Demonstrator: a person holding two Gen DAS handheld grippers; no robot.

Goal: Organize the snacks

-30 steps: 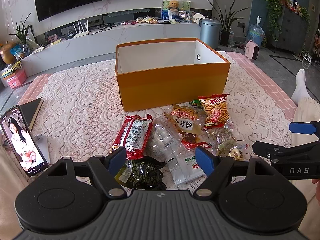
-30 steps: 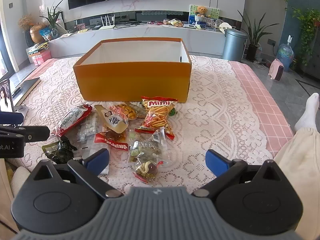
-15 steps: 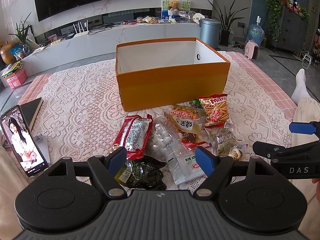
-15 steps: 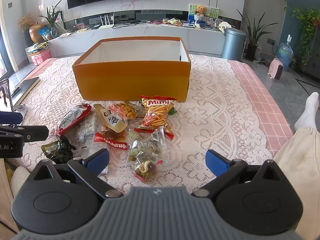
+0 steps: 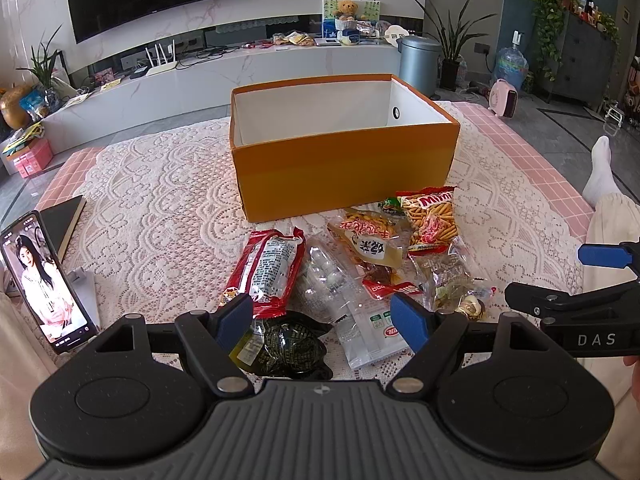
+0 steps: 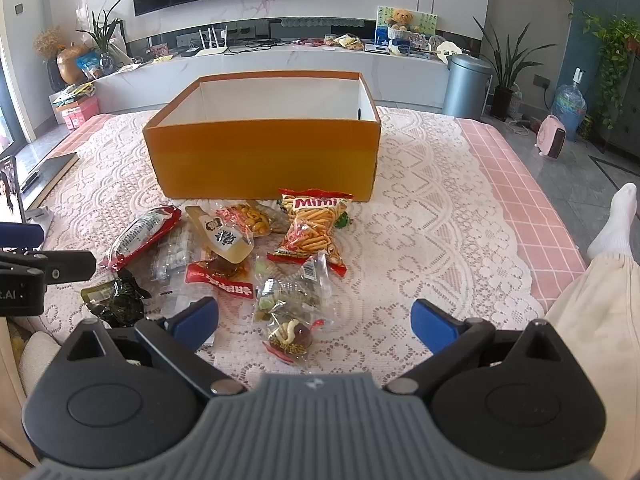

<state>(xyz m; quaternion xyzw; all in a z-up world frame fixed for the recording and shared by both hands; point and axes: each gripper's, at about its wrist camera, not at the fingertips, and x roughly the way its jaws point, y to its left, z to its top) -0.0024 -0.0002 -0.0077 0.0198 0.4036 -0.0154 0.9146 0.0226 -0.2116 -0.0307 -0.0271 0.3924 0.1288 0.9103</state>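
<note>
Orange box (image 5: 344, 176) floor hidden behind its near wall in both views, can't tell what's inside. Dark green packet (image 5: 286, 346) partly covered by my left tool (image 5: 323, 322), its lower edge behind the tool body. Clear packets (image 6: 292, 292) in front of the box overlap, print too small to read. My right tool (image 5: 576, 308) cut off by the left view's edge. Phone (image 6: 10, 190) left of the box cropped in the right view.
</note>
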